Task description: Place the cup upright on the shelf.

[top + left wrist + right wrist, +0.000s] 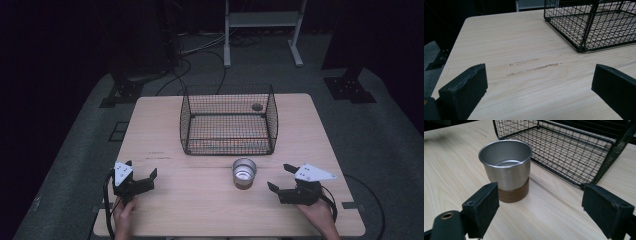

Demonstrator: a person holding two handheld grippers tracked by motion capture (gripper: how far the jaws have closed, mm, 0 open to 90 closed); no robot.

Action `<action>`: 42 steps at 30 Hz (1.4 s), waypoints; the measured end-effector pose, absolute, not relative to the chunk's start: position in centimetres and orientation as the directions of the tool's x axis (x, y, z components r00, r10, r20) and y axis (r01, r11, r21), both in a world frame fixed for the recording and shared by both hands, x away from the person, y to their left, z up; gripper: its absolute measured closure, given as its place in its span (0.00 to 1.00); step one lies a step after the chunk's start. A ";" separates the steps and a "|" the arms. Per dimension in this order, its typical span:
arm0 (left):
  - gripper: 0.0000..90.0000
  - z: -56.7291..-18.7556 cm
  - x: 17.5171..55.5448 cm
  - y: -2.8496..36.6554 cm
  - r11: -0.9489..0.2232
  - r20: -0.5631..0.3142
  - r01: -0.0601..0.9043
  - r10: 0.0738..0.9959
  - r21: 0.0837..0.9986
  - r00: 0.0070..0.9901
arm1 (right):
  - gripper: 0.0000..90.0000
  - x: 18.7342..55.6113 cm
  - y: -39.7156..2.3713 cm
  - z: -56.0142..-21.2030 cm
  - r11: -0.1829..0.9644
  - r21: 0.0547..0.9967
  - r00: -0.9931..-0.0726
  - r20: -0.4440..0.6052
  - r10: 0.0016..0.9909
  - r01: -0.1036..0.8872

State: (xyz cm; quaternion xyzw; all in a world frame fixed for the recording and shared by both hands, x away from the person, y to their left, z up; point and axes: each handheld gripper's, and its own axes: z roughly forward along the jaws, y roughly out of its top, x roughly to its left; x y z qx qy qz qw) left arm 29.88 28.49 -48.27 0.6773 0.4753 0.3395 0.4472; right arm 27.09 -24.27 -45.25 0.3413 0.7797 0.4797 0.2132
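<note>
While both claws gape empty | right claw (540,205) view: cup (507,170) has wooden base | left claw (135,179): bare table (524,82)

Small round dark thing (257,106) at far right corner of wire basket (228,120): too small to identify. Basket cut off by top edge in both gripper views (far wall unseen). Forearms cut off below desk (165,120) near edge.

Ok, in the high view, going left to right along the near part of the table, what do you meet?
Left tool → steel cup on a wooden base → right tool.
</note>
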 end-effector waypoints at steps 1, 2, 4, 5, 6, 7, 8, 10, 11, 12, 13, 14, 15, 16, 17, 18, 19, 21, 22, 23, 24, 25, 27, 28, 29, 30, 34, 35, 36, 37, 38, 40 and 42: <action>0.00 -48.3 29.9 28.5 -0.147 0.034 0.340 0.948 0.929 0.317 | 0.15 27.1 -24.0 -45.1 0.313 0.894 -0.683 -0.010 0.730 0.321; 0.00 -48.3 29.9 28.5 -0.147 0.034 0.340 0.948 0.929 0.317 | 0.15 27.1 -24.0 -45.1 0.313 0.894 -0.683 -0.010 0.730 0.321; 0.00 -48.3 29.9 28.5 -0.148 0.034 0.340 0.948 0.929 0.318 | 0.15 27.2 -23.7 -45.0 0.314 0.894 -0.692 -0.006 0.722 0.320; 0.00 -48.3 29.9 28.5 -0.147 0.034 0.340 0.948 0.929 0.317 | 0.15 27.2 -23.4 -44.9 0.326 0.890 -0.700 -0.011 0.714 0.319; 0.00 -48.3 29.9 28.5 -0.147 0.034 0.340 0.948 0.929 0.317 | 0.15 27.2 -23.4 -44.9 0.326 0.890 -0.700 -0.011 0.714 0.319; 0.00 -48.3 29.9 28.5 -0.148 0.035 0.339 0.948 0.929 0.317 | 0.15 27.3 -23.2 -44.8 0.329 0.889 -0.704 -0.011 0.710 0.318; 0.00 -48.3 29.9 28.5 -0.148 0.035 0.340 0.947 0.929 0.318 | 0.15 27.3 -22.7 -44.7 0.343 0.886 -0.717 -0.017 0.697 0.313; 0.00 -48.3 29.9 28.5 -0.148 0.034 0.340 0.948 0.929 0.318 | 0.15 27.4 -22.5 -44.6 0.348 0.884 -0.722 -0.018 0.692 0.311; 0.00 -48.3 29.9 28.5 -0.148 0.035 0.339 0.947 0.929 0.318 | 0.15 27.5 -22.1 -44.4 0.353 0.883 -0.731 -0.016 0.682 0.310; 0.00 -48.3 29.9 28.5 -0.148 0.035 0.339 0.947 0.929 0.318 | 0.15 27.5 -22.1 -44.4 0.353 0.883 -0.731 -0.016 0.682 0.310; 0.00 -48.3 29.9 28.5 -0.149 0.035 0.339 0.947 0.929 0.318 | 0.14 27.6 -21.7 -44.2 0.344 0.885 -0.741 0.002 0.671 0.313; 0.00 -48.3 29.9 28.5 -0.149 0.035 0.339 0.947 0.929 0.318 | 0.14 27.6 -21.7 -44.2 0.344 0.885 -0.741 0.002 0.671 0.313; 0.00 -48.3 29.9 28.5 -0.148 0.035 0.339 0.948 0.929 0.318 | 0.14 27.7 -21.3 -44.1 0.359 0.883 -0.749 -0.014 0.663 0.301; 0.00 -48.3 29.9 28.5 -0.147 0.034 0.339 0.948 0.929 0.317 | 0.14 27.8 -21.0 -44.0 0.366 0.880 -0.752 -0.014 0.659 0.304; 0.00 -48.3 29.9 28.5 -0.147 0.034 0.339 0.948 0.929 0.317 | 0.14 27.8 -21.0 -44.0 0.366 0.880 -0.752 -0.014 0.659 0.304; 0.00 -48.3 29.9 28.5 -0.147 0.034 0.339 0.948 0.929 0.317 | 0.14 27.9 -20.8 -43.9 0.370 0.878 -0.756 -0.015 0.655 0.303; 0.00 -48.3 29.9 28.5 -0.146 0.033 0.340 0.948 0.929 0.317 | 0.14 27.9 -20.7 -43.9 0.374 0.876 -0.758 -0.015 0.652 0.305; 0.00 -48.3 29.9 28.5 -0.147 0.034 0.339 0.948 0.929 0.317 | 0.14 28.1 -20.3 -43.8 0.385 0.869 -0.766 -0.013 0.643 0.310; 0.00 -48.3 29.9 28.5 -0.147 0.034 0.339 0.948 0.929 0.317 | 0.13 28.3 -20.1 -43.8 0.393 0.866 -0.768 -0.015 0.641 0.311; 0.00 -48.3 29.9 28.5 -0.147 0.034 0.339 0.948 0.929 0.317 | 0.12 28.4 -20.0 -43.7 0.396 0.863 -0.768 -0.016 0.640 0.312; 0.00 -48.3 29.9 28.5 -0.147 0.034 0.339 0.948 0.929 0.317 | 0.11 28.5 -19.8 -43.7 0.398 0.862 -0.771 -0.013 0.637 0.314; 0.00 -48.3 29.9 28.5 -0.147 0.034 0.339 0.948 0.929 0.318 | 0.11 28.6 -19.7 -43.7 0.402 0.860 -0.773 -0.012 0.634 0.316; 0.00 -48.3 29.9 28.5 -0.147 0.034 0.339 0.948 0.929 0.318 | 0.11 28.7 -19.5 -43.8 0.405 0.856 -0.774 -0.010 0.633 0.320; 0.00 -48.3 29.9 28.5 -0.147 0.034 0.338 0.948 0.930 0.317 | 0.11 28.9 -19.3 -43.8 0.410 0.853 -0.777 -0.008 0.629 0.323; 0.00 -48.3 29.9 28.5 -0.146 0.033 0.338 0.948 0.930 0.317 | 0.11 28.9 -19.3 -43.9 0.416 0.849 -0.780 -0.008 0.626 0.325; 0.00 -48.3 29.9 28.5 -0.145 0.033 0.338 0.948 0.930 0.317 | 0.11 28.9 -19.3 -43.9 0.416 0.849 -0.780 -0.008 0.626 0.325; 0.00 -48.3 29.9 28.5 -0.146 0.034 0.338 0.948 0.930 0.317 | 0.10 29.4 -18.7 -43.9 0.441 0.834 -0.784 -0.016 0.620 0.332; 0.00 -48.3 29.9 28.5 -0.146 0.034 0.338 0.948 0.930 0.317 | 0.09 29.5 -18.6 -44.0 0.445 0.831 -0.785 -0.015 0.619 0.335; 0.00 -48.3 29.9 28.5 -0.146 0.033 0.338 0.948 0.930 0.317 | 0.09 29.6 -18.6 -44.0 0.444 0.829 -0.783 -0.012 0.622 0.340; 0.00 -48.3 29.9 28.5 -0.146 0.034 0.338 0.948 0.930 0.317 | 0.09 29.7 -18.5 -44.1 0.446 0.827 -0.781 -0.013 0.624 0.342; 0.00 -48.3 29.9 28.5 -0.146 0.034 0.338 0.948 0.930 0.317 | 0.09 29.9 -18.5 -44.2 0.449 0.823 -0.780 -0.012 0.626 0.348; 0.00 -48.3 29.9 28.5 -0.146 0.034 0.338 0.948 0.930 0.317 | 0.09 30.1 -18.3 -44.4 0.458 0.815 -0.782 -0.010 0.624 0.355; 0.00 -48.3 29.9 28.5 -0.146 0.034 0.337 0.948 0.930 0.317 | 0.09 30.2 -18.2 -44.5 0.464 0.811 -0.784 -0.011 0.621 0.356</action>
